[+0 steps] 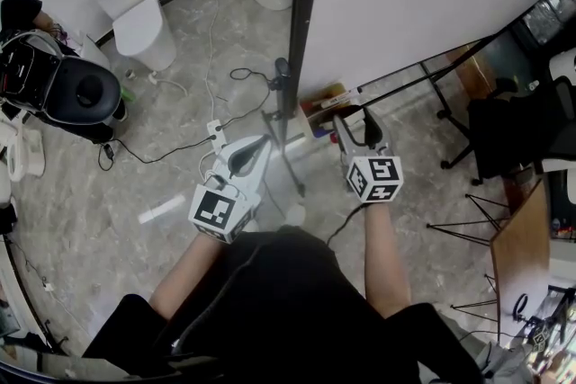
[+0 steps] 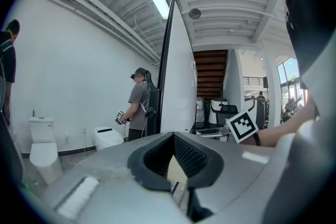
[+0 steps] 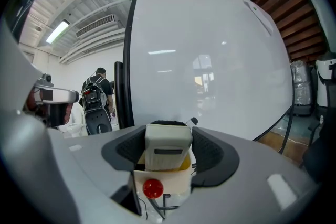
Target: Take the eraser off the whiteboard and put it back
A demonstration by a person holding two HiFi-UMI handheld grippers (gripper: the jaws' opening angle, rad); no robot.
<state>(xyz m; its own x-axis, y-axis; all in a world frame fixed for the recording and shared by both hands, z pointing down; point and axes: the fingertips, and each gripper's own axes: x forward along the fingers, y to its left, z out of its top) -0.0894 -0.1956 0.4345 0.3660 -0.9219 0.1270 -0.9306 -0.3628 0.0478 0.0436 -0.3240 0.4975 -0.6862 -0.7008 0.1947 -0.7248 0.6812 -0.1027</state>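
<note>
- Eraser [image 3: 167,145]: low on whiteboard [image 3: 210,50], near bottom edge, close to black-framed side edge, just above cream box [image 3: 160,181] with red dot. Can't tell if still stuck to board.
- Right tongs [image 3: 167,136]: spread wide, pads against both side walls of eraser, pinching it by the look of it.
- Left tongs [image 2: 173,139]: pressed together, empty, held past the board's side edge.
- Handling, judged: light, stiff plastic shell, smooth so a bit slippery. Probably soft felt face toward board, likely magnetic, so straight pull off and flat press back. Not fragile.
- Best hold: across the two side walls, mid-height, as now.
- No surface in play. Board on dark frame over pale stone-look floor [image 1: 180,184].
- Room: toilets [image 1: 135,9] by wall, cables [image 1: 171,153] on floor, black chair [image 1: 513,130] on far side, another person [image 2: 139,105] in background.
</note>
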